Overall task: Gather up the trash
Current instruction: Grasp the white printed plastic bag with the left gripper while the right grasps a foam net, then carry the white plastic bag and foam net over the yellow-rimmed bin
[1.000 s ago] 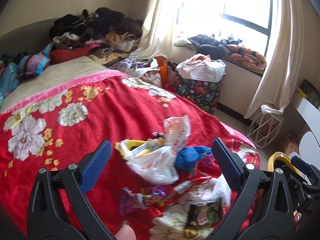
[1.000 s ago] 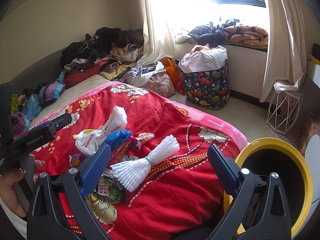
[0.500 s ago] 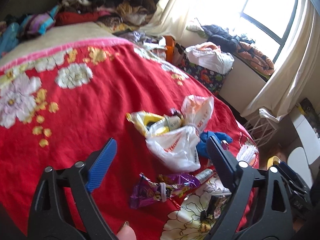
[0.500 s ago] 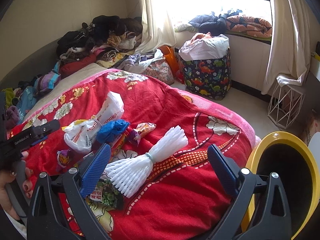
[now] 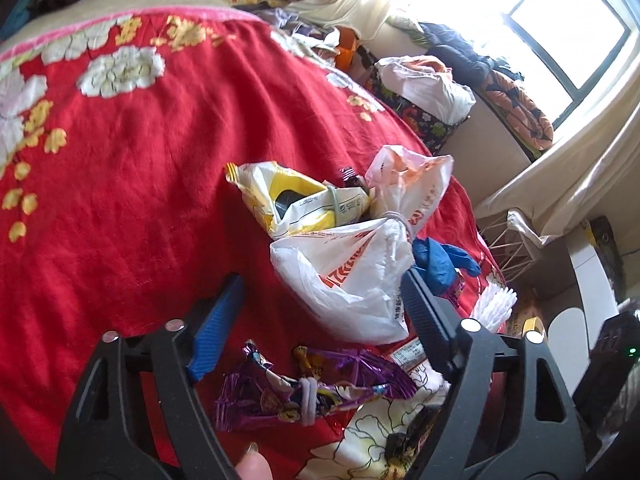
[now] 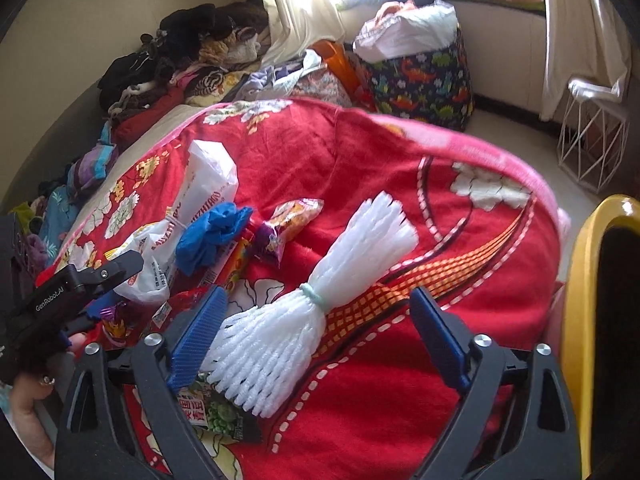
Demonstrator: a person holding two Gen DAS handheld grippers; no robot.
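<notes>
Both grippers hover with fingers apart: the left gripper [image 5: 320, 320] over the tied white plastic bag [image 5: 352, 276], the right gripper [image 6: 316, 340] over the white foam-net bundle [image 6: 316, 300] on the red floral bedspread [image 6: 400, 184]. Either light, slippery piece could slip from a shallow pinch, or the fingers could snag the blanket.

Left gripper [image 5: 322, 320] and right gripper [image 6: 316, 334] both hover with jaws spread wide.

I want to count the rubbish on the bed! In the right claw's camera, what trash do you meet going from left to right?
White plastic bag → crumpled blue glove → orange snack wrapper → white foam net → yellow-rimmed bin at the far right edge.
</notes>
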